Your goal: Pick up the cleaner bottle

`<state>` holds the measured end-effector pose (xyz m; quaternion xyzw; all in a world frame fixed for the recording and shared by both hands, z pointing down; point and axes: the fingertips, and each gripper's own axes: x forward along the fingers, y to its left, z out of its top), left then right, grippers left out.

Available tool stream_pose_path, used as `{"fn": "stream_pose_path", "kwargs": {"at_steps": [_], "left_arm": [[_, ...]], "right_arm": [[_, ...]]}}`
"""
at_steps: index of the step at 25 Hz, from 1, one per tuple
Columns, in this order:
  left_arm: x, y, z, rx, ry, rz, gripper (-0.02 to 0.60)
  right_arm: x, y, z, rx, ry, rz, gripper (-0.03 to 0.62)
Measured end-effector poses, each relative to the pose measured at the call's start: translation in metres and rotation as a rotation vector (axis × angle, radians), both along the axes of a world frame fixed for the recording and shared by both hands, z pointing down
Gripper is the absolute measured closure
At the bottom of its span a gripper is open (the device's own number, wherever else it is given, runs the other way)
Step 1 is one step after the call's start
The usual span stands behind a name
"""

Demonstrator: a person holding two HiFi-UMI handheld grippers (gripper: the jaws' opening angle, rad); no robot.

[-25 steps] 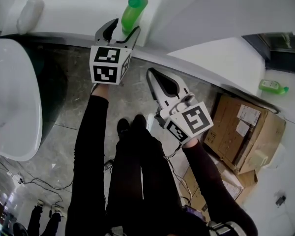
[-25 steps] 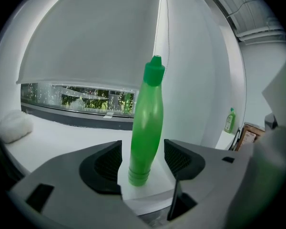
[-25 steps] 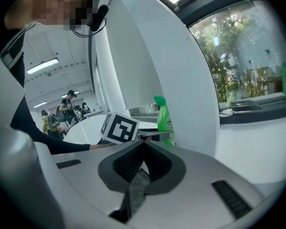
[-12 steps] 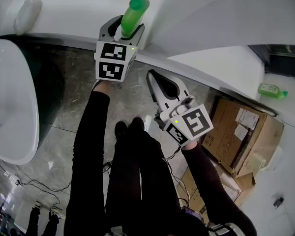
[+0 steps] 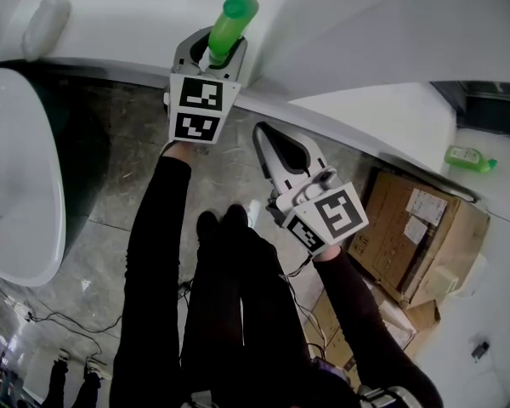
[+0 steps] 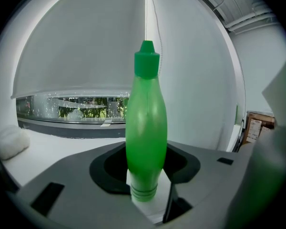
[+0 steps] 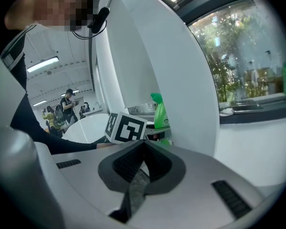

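We just closed left gripper [image 5: 212, 51] jaws onto green plastic cleaner bottle [image 6: 146, 128] at white ledge [image 5: 110, 24] edge; right gripper [image 5: 260, 130] fingers together, empty.

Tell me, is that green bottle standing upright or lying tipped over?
Upright. The cleaner bottle stands on its base on the white ledge, with its cap pointing straight up.

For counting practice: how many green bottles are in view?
2. One cleaner bottle stands on the white ledge; a second bottle lies far right, past the cardboard box. Others may be hidden.
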<state>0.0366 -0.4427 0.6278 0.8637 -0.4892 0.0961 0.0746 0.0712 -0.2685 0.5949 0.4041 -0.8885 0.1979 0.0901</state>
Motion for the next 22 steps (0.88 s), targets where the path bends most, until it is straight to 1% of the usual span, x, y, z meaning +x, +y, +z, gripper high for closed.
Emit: {"fn": "stream_pose_path", "kwargs": {"at_steps": [9, 13, 16, 22], "left_arm": [[-0.007, 0.012, -0.008, 0.035, 0.028, -0.020, 0.397], [-0.016, 0.022, -0.023, 0.046, 0.044, -0.040, 0.397], [-0.025, 0.033, -0.034, 0.044, 0.038, -0.048, 0.399], [-0.047, 0.061, -0.070, 0.028, 0.033, -0.077, 0.397]], "right_arm": [[0.002, 0.000, -0.002, 0.008, 0.004, 0.002, 0.592], [0.002, 0.004, -0.008, 0.004, 0.006, 0.004, 0.592], [0.000, 0.010, -0.017, -0.002, 0.015, -0.005, 0.591], [-0.004, 0.022, -0.050, -0.018, 0.023, -0.013, 0.592]]}}
